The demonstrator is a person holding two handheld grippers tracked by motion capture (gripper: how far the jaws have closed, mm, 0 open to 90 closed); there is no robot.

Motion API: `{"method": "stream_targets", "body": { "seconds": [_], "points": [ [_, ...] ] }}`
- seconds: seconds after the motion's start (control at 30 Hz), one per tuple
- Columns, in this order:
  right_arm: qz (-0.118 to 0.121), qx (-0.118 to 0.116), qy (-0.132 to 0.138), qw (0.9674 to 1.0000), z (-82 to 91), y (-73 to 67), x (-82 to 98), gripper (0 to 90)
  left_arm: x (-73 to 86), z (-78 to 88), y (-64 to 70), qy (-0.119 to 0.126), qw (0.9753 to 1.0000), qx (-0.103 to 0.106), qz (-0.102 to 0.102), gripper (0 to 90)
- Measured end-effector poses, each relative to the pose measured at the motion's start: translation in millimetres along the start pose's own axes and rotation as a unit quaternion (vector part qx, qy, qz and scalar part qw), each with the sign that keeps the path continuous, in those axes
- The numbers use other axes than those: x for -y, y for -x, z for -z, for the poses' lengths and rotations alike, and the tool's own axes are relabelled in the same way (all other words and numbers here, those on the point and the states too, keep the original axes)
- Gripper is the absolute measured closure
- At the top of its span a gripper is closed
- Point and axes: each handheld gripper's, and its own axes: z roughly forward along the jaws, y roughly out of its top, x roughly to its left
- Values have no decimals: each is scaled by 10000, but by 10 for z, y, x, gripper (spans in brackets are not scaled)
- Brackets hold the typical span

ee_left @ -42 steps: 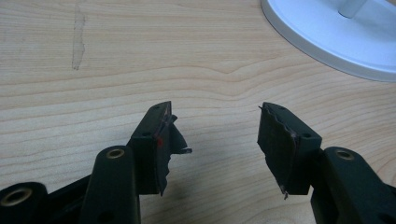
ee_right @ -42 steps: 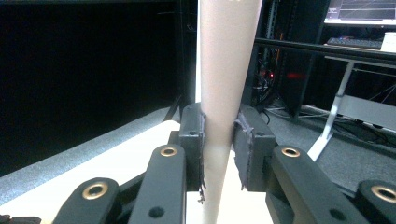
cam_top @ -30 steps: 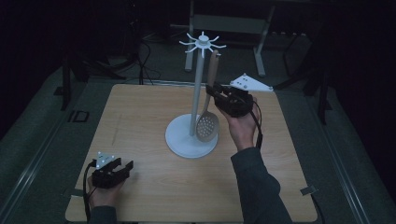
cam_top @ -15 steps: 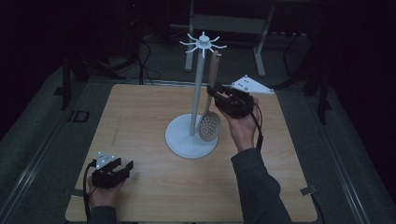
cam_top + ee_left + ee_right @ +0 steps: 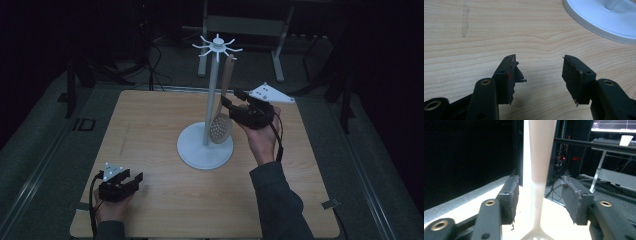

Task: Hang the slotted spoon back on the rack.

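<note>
Dim room, pale wood counter (image 5: 150,130). Beige slotted spoon (image 5: 540,157) hangs on white hook stand (image 5: 212,100), btwn right gripper (image 5: 540,195) fingers, released. Left gripper (image 5: 539,75) spread, idle. Hang/unhook unclear.

We held two black grippers; the left gripper (image 5: 131,181) carried a grey three-cornered plate and a black cable, and its torn pads (image 5: 514,75) showed a red spot. Brass-ringed holes marked the right gripper (image 5: 540,196). Our right sleeve (image 5: 277,205) was dark grey.
</note>
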Motion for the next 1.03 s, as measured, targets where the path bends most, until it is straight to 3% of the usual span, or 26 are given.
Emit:
{"method": "stream_targets", "body": {
  "seconds": [0.37, 0.53, 1.03],
  "points": [
    [3, 170, -176, 9997, 78, 20, 13, 305, 1, -7, 2, 3, 10000, -4, -9, 455],
    [80, 187, -297, 9994, 118, 44, 36, 295, 1, -11, 6, 7, 10000, -1, 1, 455],
    [19, 169, -615, 9980, 283, 120, 228, 294, -1, -9, 3, 12, 10000, -18, 5, 455]
  ]
}}
